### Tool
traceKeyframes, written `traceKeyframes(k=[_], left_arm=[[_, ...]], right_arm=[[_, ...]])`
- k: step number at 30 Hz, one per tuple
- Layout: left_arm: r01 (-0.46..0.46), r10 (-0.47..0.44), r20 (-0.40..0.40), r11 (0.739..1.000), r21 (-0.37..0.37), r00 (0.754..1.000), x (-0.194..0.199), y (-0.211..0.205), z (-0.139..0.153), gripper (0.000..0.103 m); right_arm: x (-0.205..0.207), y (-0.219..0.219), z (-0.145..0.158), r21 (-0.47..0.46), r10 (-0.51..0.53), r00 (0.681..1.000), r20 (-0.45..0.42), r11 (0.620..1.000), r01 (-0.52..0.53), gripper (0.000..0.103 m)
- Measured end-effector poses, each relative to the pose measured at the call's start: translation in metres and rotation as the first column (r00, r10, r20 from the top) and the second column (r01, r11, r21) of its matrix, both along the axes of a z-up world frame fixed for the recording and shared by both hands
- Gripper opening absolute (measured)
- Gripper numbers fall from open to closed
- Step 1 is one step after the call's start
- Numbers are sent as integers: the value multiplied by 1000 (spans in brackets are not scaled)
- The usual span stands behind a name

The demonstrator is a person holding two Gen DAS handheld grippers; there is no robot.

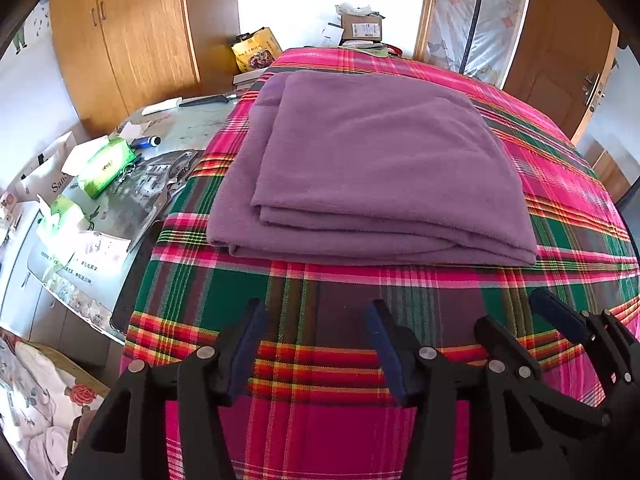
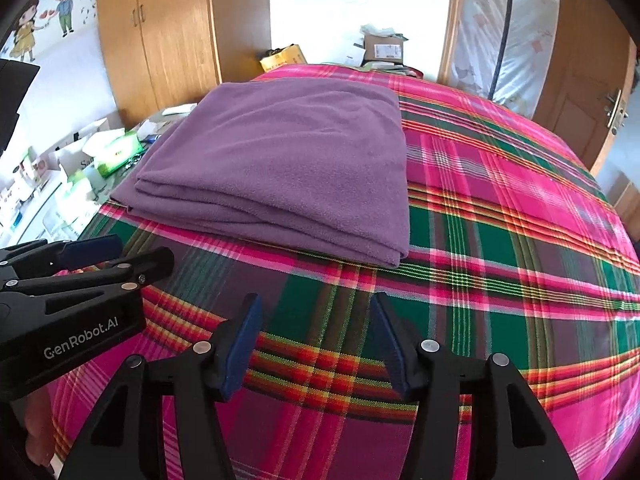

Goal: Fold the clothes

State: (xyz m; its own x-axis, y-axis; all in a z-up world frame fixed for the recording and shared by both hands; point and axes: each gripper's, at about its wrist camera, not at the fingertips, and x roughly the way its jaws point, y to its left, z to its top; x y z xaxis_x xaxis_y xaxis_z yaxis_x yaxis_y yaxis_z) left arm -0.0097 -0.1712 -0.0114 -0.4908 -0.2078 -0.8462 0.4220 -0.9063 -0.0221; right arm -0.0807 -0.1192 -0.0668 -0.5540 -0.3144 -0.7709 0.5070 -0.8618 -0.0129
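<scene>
we held both grippers low over a plaid sheet [image 1: 320, 360], side by side and apart from the cloth. the left gripper [image 1: 318, 344] had its jaws spread wide with nothing between them. the right gripper [image 2: 316, 340] was just as wide and empty. ahead of both lay a purple blanket [image 1: 372, 160], folded into a flat stack of layers on the sheet, nearer its left edge. a cluttered table [image 1: 188, 120] stood just beside it.
</scene>
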Motion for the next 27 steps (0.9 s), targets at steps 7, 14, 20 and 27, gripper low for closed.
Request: traceKeyframes(k=[7,14,20,27], left_arm=[[-2,2,-2,1000,-1,1000,0,2,0,54],[1,-1,-4,1000,0,1000,0,2,0,56],[0,0,-7,1000,-7,1000,0,4,0,56],[0,0,-19,1000,-13,1000,1,5,0,57]], right_arm=[[1,1,-1,-2,-1,1000,0,1000,1,58],[3,0,-1,-1,-3,1000,-1,1000,3,58],[2,-1,-1,-1,-3,1000,-1,1000,3,58],[3,-1,-1,-1,-5,1000,-1,1000,5,58]])
